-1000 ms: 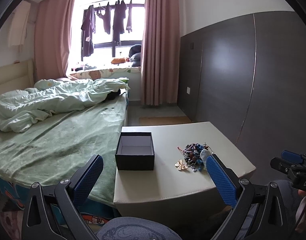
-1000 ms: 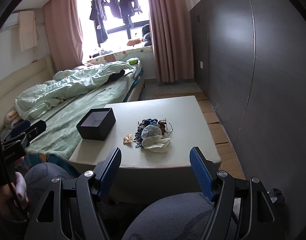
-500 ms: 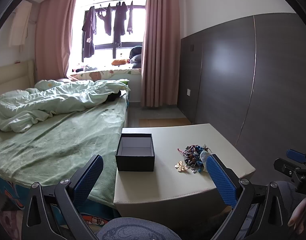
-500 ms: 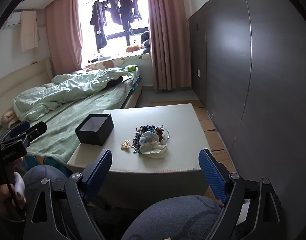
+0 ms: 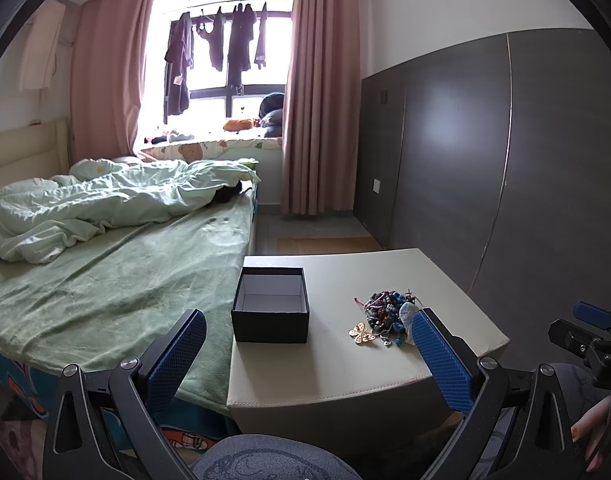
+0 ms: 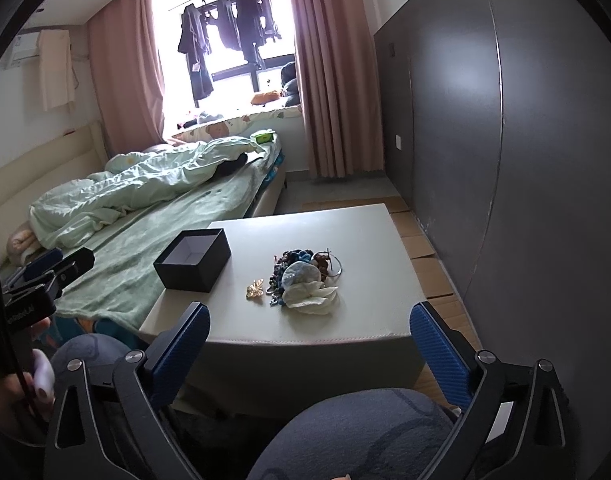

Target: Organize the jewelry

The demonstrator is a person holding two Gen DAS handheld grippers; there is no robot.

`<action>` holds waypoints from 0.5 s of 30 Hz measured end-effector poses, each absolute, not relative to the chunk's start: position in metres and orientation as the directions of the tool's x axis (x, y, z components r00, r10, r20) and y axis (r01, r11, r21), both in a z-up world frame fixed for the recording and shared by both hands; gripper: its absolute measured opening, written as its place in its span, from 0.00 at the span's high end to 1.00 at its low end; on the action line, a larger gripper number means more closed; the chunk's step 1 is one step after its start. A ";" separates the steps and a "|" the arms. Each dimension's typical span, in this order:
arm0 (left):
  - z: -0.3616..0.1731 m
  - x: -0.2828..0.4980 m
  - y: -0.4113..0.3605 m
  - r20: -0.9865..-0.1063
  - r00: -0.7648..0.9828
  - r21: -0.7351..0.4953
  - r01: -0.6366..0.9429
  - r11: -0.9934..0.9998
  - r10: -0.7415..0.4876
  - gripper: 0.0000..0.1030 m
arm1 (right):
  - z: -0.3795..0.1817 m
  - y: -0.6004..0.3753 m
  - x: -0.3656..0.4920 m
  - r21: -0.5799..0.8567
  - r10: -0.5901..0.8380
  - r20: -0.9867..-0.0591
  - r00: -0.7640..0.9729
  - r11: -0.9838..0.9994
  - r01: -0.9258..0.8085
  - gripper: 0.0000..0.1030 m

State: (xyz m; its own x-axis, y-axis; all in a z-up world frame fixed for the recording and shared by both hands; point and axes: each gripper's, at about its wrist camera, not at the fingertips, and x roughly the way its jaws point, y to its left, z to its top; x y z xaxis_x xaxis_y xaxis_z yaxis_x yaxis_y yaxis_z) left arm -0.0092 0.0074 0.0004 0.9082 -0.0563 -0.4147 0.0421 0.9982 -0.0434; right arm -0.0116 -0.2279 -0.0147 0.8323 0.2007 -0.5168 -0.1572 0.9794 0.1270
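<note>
Wider than a second ago, the right gripper point(image 6: 307, 344) is opening its jaws with nothing between them. Spread and empty too, the left gripper point(image 5: 308, 354) hangs short of the table point(image 5: 457, 280). On it, the jewelry pile point(image 6: 301, 276) lies at three o'clock of the black box point(image 6: 193, 260), well apart.

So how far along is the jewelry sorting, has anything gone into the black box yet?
Nothing looks done: the black box shows only its bare pale floor. All the jewelry sits heaped in the pile on the table, the gold butterfly piece beside it. Nothing is in hand: the left tool is open, the right tool is opening, both hold nothing. Everything remains.
</note>
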 end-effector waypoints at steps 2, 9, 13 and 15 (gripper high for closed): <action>0.001 -0.009 0.008 -0.413 0.909 -0.047 0.040 0.998 -0.056 0.00 | -0.014 -0.229 -0.012 0.125 0.196 -0.513 0.836 0.980 -0.153 0.01; 0.001 -0.010 0.013 -0.416 0.907 -0.073 0.037 0.997 -0.064 0.00 | -0.014 -0.225 -0.013 0.102 0.178 -0.507 0.843 0.984 -0.146 0.01; 0.001 -0.010 0.013 -0.418 0.906 -0.080 0.041 0.996 -0.071 0.00 | -0.014 -0.225 -0.013 0.099 0.173 -0.507 0.844 0.985 -0.143 0.01; 0.000 -0.010 0.012 -0.417 0.906 -0.069 0.042 0.997 -0.068 0.00 | -0.014 -0.225 -0.013 0.100 0.172 -0.504 0.846 0.985 -0.141 0.01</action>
State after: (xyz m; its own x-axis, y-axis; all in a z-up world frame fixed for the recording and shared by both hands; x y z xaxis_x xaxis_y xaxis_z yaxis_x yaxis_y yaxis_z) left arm -0.0100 0.0117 0.0004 0.9063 -0.0675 -0.4171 0.0425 0.9967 -0.0691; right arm -0.0134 -0.2249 -0.0138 0.8463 0.1725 -0.5041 -0.1414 0.9849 0.0997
